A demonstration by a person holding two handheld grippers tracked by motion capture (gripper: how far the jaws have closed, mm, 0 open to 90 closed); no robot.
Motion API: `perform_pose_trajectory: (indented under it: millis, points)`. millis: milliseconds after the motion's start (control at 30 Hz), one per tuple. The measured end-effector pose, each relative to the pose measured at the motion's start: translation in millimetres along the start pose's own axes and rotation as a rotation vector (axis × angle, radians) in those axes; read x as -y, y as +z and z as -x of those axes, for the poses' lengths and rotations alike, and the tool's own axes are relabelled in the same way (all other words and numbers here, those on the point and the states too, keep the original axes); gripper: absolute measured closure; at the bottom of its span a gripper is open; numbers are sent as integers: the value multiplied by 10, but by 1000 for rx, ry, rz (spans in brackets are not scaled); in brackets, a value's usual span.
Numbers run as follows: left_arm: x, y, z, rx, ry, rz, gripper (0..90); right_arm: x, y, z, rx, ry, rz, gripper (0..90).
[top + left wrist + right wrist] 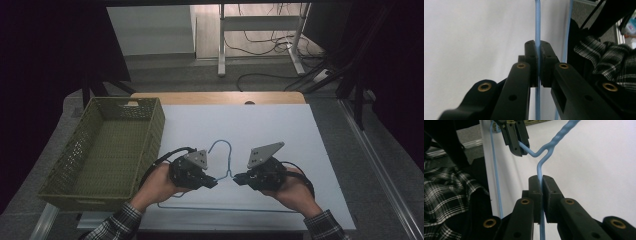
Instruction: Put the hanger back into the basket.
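One thin wire hanger (221, 165), pale blue and smooth along its length, lies on the white sheet (280, 130) that covers the desk (220, 97). Its hook curves away from the person, its neck is twisted into a short spiral, and its two shoulders slope down to a long straight bottom bar near the desk's near edge.

Two black tongs grip it, one on each shoulder just below the neck. The left tongs (212, 182) are closed tight on the left shoulder; in the left gripper view (539, 53) the wire runs straight up between the flat, matte pads, pinched with no gap. The right tongs (239, 177) are clamped the same way on the right shoulder, and the right gripper view (541, 185) shows the wire rising from the pads to the bend and the twisted neck, with the other tongs biting the opposite shoulder beyond. Each carries one grey three-cornered plate and one black cable. Two plaid sleeves enter from below.

One olive-green basket (75, 187), rectangular with perforated woven-look walls, sits at the left, overhanging the sheet's edge, well apart from the hanger.
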State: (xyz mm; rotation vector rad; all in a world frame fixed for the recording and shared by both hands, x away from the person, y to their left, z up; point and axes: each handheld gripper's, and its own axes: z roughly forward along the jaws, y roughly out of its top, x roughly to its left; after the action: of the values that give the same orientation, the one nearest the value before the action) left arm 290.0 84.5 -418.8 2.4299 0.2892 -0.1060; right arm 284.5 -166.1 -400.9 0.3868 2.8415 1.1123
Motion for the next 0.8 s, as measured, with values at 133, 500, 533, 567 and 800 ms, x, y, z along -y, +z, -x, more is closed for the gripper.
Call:
perform_pose_trajectory:
  millis: [133,500,533,567,800]
  points:
    - [-6,-13,-14,1,-27,10,874,0,-19,7,21,19,3,715]
    - [65,-226,-148,-49,-144,72,874,112,-249,63,85,112,73,326]
    - [73,-249,-163,-51,-162,78,875,129,-264,64,93,114,80,291]
    - [82,-269,-168,-59,-179,101,875,145,-278,64,101,123,85,251]
    - [153,-521,-260,-122,-230,144,874,252,-335,46,170,168,108,80]
